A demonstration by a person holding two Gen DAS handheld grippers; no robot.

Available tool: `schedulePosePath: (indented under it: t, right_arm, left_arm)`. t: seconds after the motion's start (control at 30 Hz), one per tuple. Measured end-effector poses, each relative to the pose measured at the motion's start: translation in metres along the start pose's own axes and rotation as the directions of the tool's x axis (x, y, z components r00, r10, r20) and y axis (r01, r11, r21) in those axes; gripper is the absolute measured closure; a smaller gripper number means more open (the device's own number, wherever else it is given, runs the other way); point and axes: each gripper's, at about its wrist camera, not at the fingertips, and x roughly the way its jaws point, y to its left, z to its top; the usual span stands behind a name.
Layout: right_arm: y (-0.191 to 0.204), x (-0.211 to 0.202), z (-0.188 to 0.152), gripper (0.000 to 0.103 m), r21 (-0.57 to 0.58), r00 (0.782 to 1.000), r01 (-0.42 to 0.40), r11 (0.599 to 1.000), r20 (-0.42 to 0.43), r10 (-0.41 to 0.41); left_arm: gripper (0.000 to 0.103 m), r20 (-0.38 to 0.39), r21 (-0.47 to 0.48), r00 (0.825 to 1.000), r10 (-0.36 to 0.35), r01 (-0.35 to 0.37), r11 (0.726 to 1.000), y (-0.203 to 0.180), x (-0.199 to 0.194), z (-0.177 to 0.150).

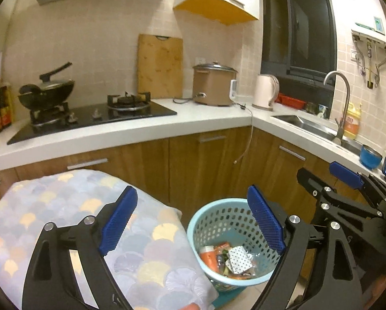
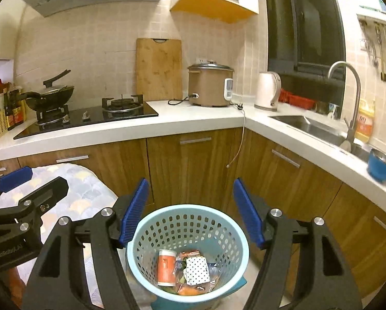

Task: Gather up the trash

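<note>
Both grippers hang above a light blue perforated wastebasket (image 2: 187, 248) that stands on the floor at the lower centre of both views. The right gripper (image 2: 190, 214) has its jaws spread wide with nothing between them, the basket's rim showing in the gap. The left gripper (image 1: 193, 222) is likewise spread and empty, its blue pads framing the basket's left edge. Inside the basket lie an orange-and-white bottle (image 2: 165, 267), a white wrapper with black dots (image 2: 196, 270) and other crumpled scraps. At the lower left of both frames a surface draped in a scale-patterned cloth (image 1: 63, 206) sits just beside the basket. Behind, wooden cabinet doors (image 2: 190, 165) run under the white table (image 2: 193, 120), which carries a gas hob (image 2: 89, 118) with a black wok (image 2: 52, 97), a leaning bamboo cutting board (image 2: 158, 68), a brown rice cooker (image 2: 210, 85) and a white kettle (image 2: 268, 91). At right are the steel sink (image 2: 309, 126), its tall tap (image 2: 353, 98) and a blue bowl (image 2: 381, 164).
</note>
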Motion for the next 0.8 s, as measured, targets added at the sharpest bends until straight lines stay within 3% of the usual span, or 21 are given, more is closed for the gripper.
schedulePosePath:
  t: [0.17, 0.57, 0.8]
  right_arm:
    - [-0.002, -0.005, -0.002, 0.037, 0.011, 1.0, -0.005, 1.0, 0.024, 0.005]
    - [-0.01, 0.0, -0.008, 0.036, 0.084, 0.999, -0.041, 0.996, 0.027, 0.038]
    - [-0.01, 0.002, -0.015, 0.034, 0.092, 1.0, -0.012, 0.996, 0.024, 0.01]
  left_arm:
    - [0.017, 0.034, -0.011, 0.999, 0.025, -0.025, 1.0, 0.003, -0.01, -0.004]
    - [0.017, 0.022, -0.05, 0.999, 0.036, -0.035, 0.998, 0.019, -0.011, -0.011]
    - [0.016, 0.02, -0.07, 0.999, 0.041, -0.039, 0.997, 0.028, -0.011, -0.012]
